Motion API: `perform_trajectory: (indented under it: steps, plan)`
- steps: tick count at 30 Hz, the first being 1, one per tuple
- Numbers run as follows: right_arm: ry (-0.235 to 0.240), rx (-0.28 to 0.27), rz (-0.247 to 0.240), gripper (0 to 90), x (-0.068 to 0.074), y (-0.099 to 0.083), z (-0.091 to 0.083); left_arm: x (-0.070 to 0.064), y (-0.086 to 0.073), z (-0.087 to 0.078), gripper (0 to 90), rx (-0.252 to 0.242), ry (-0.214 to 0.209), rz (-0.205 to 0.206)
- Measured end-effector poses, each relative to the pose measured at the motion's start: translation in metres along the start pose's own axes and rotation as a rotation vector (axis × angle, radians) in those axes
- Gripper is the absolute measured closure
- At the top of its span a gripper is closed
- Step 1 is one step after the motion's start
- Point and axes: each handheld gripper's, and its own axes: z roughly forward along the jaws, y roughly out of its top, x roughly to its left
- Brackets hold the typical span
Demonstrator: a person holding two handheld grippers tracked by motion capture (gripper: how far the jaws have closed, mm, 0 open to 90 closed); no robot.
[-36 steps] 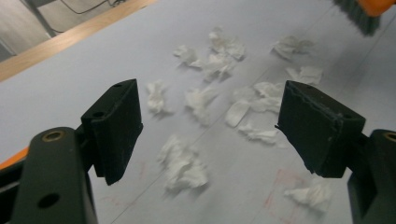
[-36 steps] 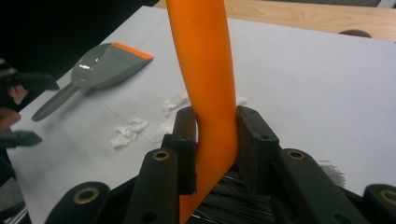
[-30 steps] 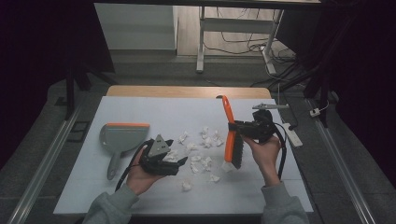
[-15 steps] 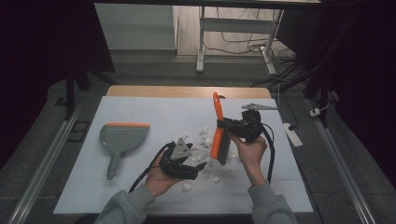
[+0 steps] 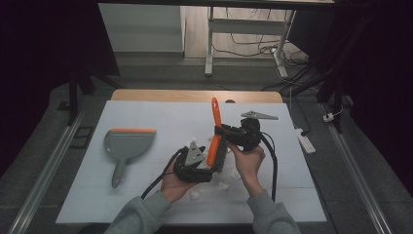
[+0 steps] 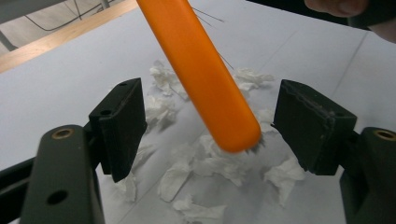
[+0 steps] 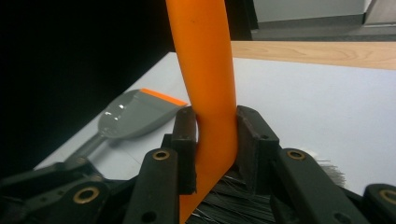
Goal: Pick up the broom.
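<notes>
An orange-handled brush [image 5: 215,127] with black bristles [image 7: 243,205] stands nearly upright over the middle of the table. My right gripper [image 5: 225,134] is shut on it, its jaws clamping the handle [image 7: 205,70] just above the bristles. My left gripper [image 5: 208,168] is beside the brush head and open. In the left gripper view the orange brush end [image 6: 205,79] hangs between its jaws without touching them. White paper scraps [image 6: 205,163] lie scattered under it, and several scraps [image 5: 221,185] sit by the hands. A grey dustpan [image 5: 127,144] with an orange lip rests to the left.
A white sheet covers the table [image 5: 146,117], with a wooden strip [image 5: 195,95] along the far edge. A white power strip [image 5: 304,141] lies off the right edge. The dustpan [image 7: 135,114] is to the brush's left in the right gripper view.
The right gripper has carried the brush left toward the middle. The left gripper has moved right until its open jaws flank the brush head over the scraps.
</notes>
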Motion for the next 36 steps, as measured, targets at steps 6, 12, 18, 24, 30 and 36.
perform_trajectory:
  steps: [6,12,18,24,30,36]
  plan:
    - [0.007,-0.025,0.002,70.0,0.004,-0.004,0.002,0.0,-0.009,0.006,30.2,-0.028,0.026,-0.003]
    - [0.028,-0.055,0.023,70.0,0.006,-0.006,0.0,0.004,-0.013,0.01,33.1,-0.022,0.023,-0.025]
    - [0.048,-0.071,0.041,70.0,0.007,-0.009,0.002,0.006,-0.017,0.014,40.7,-0.018,-0.002,-0.04]
    - [0.062,-0.114,0.071,70.0,0.008,-0.012,0.0,0.009,-0.017,0.011,55.1,-0.038,-0.002,-0.042]
    - [0.085,-0.131,0.125,70.0,0.002,-0.015,-0.001,0.012,-0.017,0.008,70.7,-0.045,0.0,-0.045]
    - [0.1,-0.143,0.149,69.9,0.0,-0.017,0.0,0.024,-0.018,0.003,78.5,-0.037,-0.007,-0.09]
